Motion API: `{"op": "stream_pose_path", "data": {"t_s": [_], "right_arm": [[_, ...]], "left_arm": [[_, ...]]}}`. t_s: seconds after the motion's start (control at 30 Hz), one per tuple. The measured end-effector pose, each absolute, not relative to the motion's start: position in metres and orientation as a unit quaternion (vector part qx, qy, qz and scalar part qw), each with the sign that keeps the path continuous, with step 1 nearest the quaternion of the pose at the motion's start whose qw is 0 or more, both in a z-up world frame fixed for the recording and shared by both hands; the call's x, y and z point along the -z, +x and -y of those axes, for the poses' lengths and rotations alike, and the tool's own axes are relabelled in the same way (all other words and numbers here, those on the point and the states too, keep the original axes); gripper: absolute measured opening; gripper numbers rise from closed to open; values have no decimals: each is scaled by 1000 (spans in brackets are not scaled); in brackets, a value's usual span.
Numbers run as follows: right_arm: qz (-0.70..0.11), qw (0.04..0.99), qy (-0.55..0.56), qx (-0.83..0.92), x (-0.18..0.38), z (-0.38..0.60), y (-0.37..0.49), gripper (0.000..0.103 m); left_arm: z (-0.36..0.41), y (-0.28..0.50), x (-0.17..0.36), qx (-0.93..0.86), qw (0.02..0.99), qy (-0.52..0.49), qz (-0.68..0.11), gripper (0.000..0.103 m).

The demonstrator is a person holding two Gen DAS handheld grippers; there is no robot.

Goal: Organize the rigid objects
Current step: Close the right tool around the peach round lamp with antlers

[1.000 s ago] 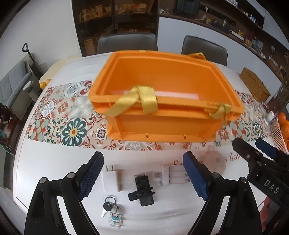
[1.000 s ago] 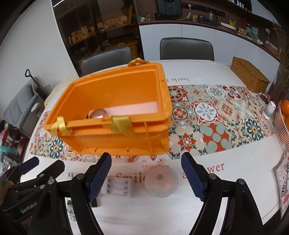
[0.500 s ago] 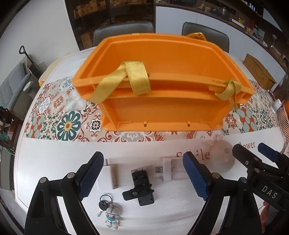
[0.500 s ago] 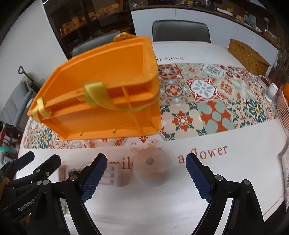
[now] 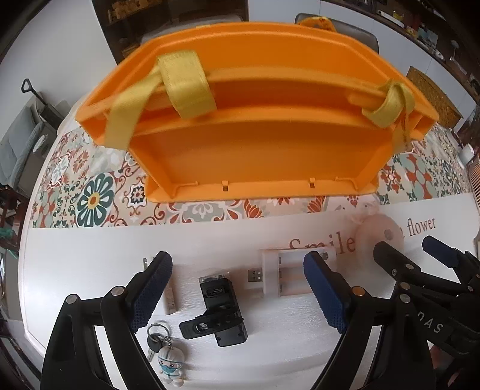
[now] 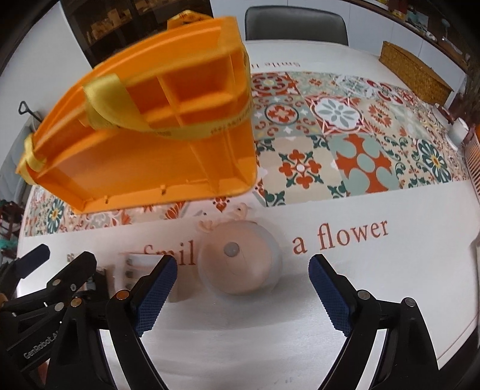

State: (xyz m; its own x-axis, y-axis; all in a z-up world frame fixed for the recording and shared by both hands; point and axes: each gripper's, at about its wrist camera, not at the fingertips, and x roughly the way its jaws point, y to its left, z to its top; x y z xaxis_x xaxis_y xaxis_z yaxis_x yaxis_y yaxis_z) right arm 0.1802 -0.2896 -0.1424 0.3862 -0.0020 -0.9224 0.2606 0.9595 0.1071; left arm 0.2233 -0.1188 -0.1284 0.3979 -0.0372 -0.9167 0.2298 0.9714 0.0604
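An orange crate [image 5: 258, 150] with yellow straps [image 5: 186, 81] stands on the patterned runner; I see its near wall, also in the right wrist view [image 6: 144, 156]. In front of it on the white table lie a white plug adapter [image 5: 170, 295], a black clip device [image 5: 220, 312], a key with a small figurine [image 5: 169, 361], a white battery charger [image 5: 285, 276] and a round pink disc [image 6: 240, 264]. My left gripper [image 5: 237, 261] hangs open above the black device. Open as well, my right gripper [image 6: 243, 262] hovers over the disc with nothing between its pads.
A wicker box [image 6: 414, 69] sits at the table's far right, a white cup [image 6: 459, 135] near the right edge. Grey chairs [image 6: 297, 27] stand behind the table. The two grippers are close side by side, the left gripper [image 6: 60, 276] showing in the right wrist view.
Both grippers have sunk toward the table, so the small objects look larger and the crate's inside has dropped out of sight. The right jaws have widened a little.
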Motion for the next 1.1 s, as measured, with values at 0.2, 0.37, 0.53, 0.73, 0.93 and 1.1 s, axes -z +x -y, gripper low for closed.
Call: {"op": "stream_pose_path", "data": {"t_s": [0.2, 0.37, 0.53, 0.73, 0.93, 1.1], "right_arm": [[-561, 815, 114, 86, 158, 290, 184, 90], [-567, 813, 105, 85, 165, 287, 187, 90], [-572, 809, 105, 84, 173, 286, 191, 90], [-575, 806, 105, 89, 179, 283, 193, 89], [-567, 813, 92, 95, 180, 279, 192, 87], [-560, 819, 86, 92, 178, 276, 193, 75]], "left_arm": [[121, 226, 141, 78, 824, 91, -553, 90], [121, 230, 148, 74, 822, 94, -557, 90], [120, 234, 154, 72, 820, 91, -561, 90], [119, 241, 160, 71, 817, 89, -565, 90], [118, 244, 163, 73, 816, 90, -566, 90], [117, 242, 161, 76, 818, 88, -564, 90]]}}
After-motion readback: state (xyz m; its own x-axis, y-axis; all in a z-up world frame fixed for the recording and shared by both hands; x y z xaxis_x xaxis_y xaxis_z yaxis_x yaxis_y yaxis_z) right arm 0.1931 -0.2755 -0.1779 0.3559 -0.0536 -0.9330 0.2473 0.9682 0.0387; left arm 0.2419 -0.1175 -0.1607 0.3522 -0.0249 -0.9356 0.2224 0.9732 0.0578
